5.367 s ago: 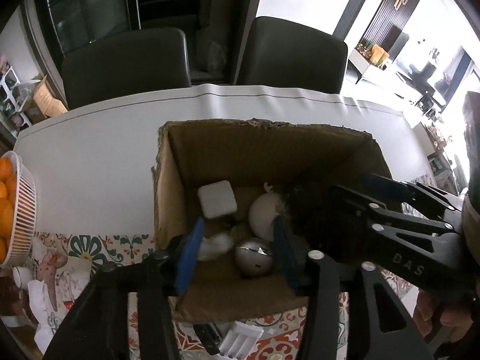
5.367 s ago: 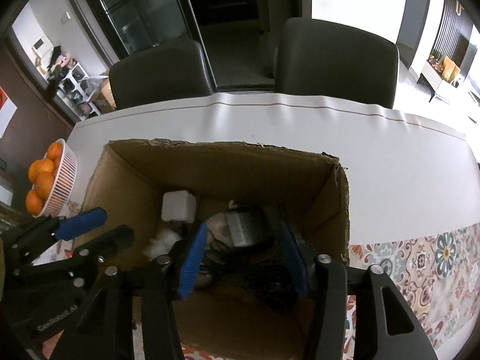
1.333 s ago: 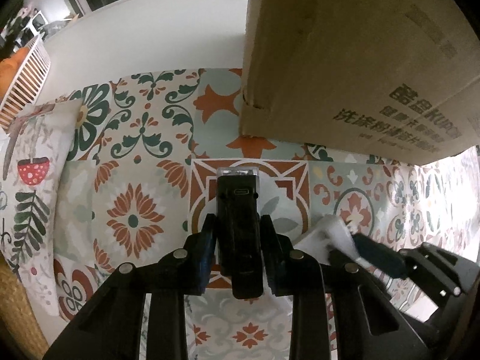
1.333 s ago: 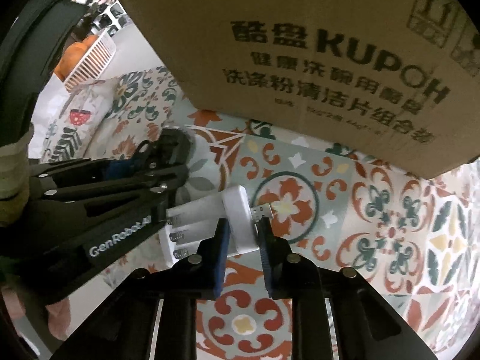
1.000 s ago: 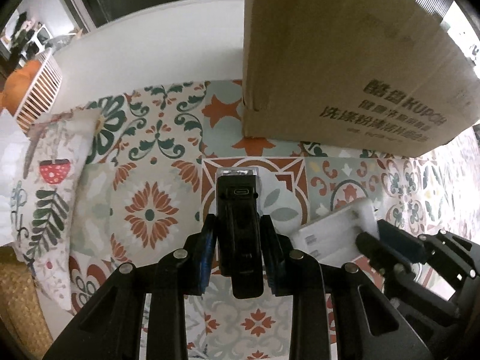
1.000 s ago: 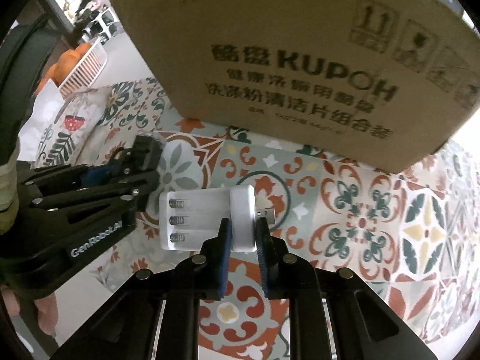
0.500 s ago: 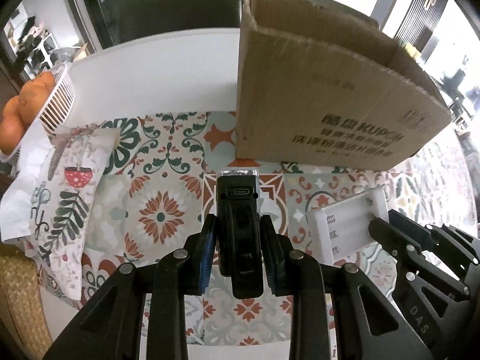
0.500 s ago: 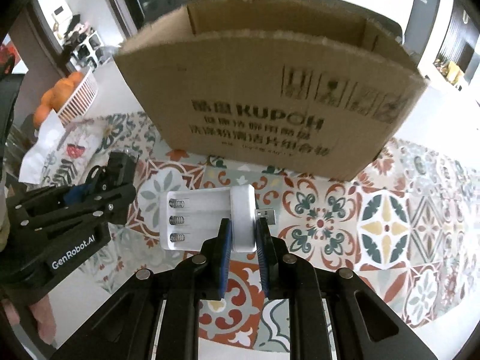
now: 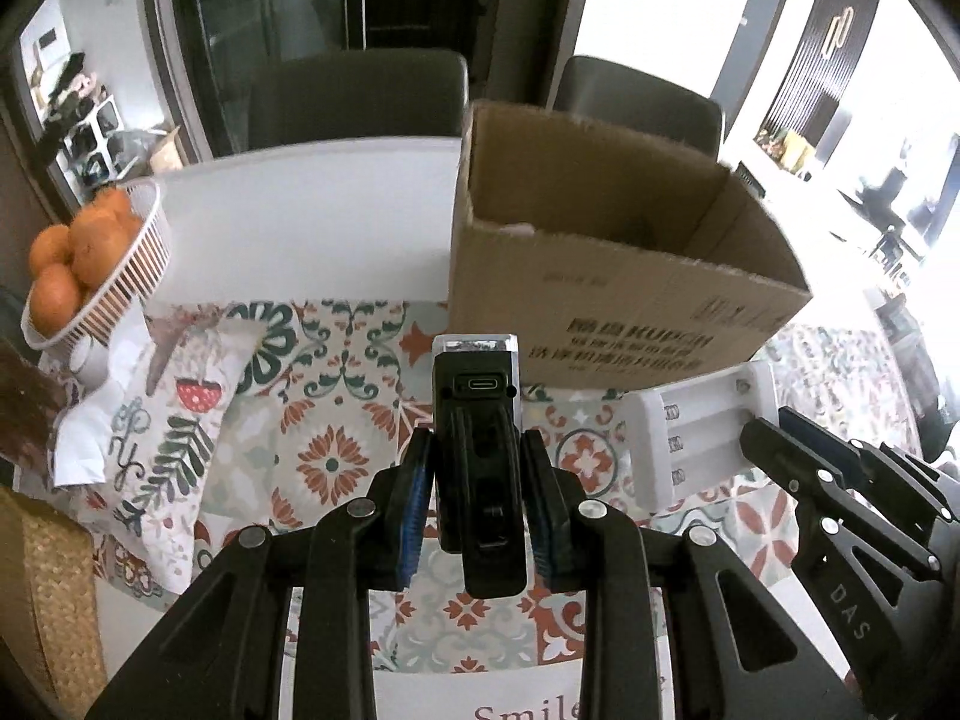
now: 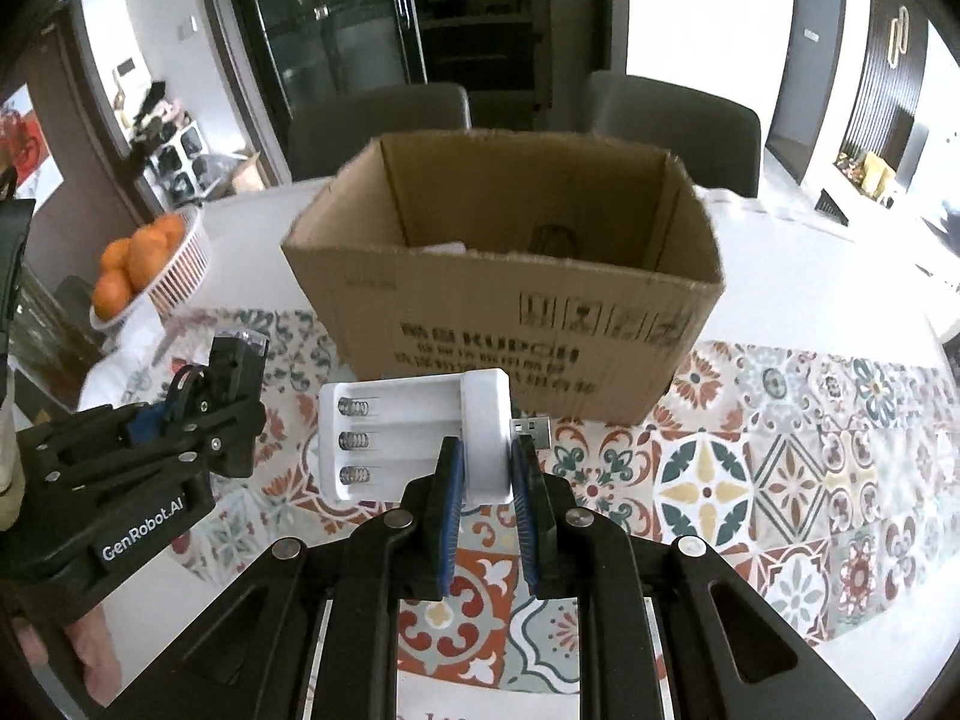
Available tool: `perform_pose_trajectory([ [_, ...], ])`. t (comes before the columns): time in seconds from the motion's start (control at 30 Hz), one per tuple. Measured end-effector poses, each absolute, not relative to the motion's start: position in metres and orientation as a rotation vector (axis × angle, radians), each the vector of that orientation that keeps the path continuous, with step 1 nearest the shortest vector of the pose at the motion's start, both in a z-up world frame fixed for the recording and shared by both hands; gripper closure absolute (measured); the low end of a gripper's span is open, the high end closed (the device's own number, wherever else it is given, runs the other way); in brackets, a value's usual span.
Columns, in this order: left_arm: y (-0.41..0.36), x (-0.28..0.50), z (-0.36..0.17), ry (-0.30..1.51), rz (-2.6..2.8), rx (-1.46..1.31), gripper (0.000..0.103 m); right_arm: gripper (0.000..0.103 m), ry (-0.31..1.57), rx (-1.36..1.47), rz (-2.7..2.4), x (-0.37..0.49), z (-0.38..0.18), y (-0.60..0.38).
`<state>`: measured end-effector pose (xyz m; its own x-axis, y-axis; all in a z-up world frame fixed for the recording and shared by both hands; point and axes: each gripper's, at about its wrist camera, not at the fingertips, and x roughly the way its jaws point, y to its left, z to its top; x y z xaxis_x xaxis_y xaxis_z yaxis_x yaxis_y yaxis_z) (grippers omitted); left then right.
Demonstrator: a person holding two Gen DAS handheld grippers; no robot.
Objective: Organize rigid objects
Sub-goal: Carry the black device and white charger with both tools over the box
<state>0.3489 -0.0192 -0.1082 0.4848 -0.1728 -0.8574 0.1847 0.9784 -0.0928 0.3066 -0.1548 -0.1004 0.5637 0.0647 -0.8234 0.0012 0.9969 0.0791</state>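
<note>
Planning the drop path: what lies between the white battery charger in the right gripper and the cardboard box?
Only bare patterned tablecloth; the right wrist view shows nothing between battery charger and cardboard box.

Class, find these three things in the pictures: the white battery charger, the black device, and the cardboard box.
white battery charger (image 10: 414, 438): right wrist view, its slotted tray.
black device (image 9: 477, 420): left wrist view, its upper body.
cardboard box (image 10: 480, 306): right wrist view, its front wall.

- Left gripper (image 10: 198, 414): body marked "GenRobot.AI".
- Right gripper (image 9: 774, 438): body marked "DAS".
- Cardboard box (image 10: 504, 324): front face printed "KUPOH"; adjoining characters blurred.
- Sheet (image 9: 516, 699) at lower edge: "Smile".
</note>
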Motion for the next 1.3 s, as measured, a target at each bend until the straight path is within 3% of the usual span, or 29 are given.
perform_pose_trajectory([
  [0.53, -0.028, 0.337, -0.037, 0.875, -0.266, 0.016, 0.074, 0.085, 0.797, 0.083, 0.010, 0.289, -0.029, -0.162],
  [1.3, -0.050, 0.378, 0.017, 0.761, -0.315, 0.014, 0.074, 0.085, 0.654, 0.072, -0.034, 0.317, 0.033, -0.182],
])
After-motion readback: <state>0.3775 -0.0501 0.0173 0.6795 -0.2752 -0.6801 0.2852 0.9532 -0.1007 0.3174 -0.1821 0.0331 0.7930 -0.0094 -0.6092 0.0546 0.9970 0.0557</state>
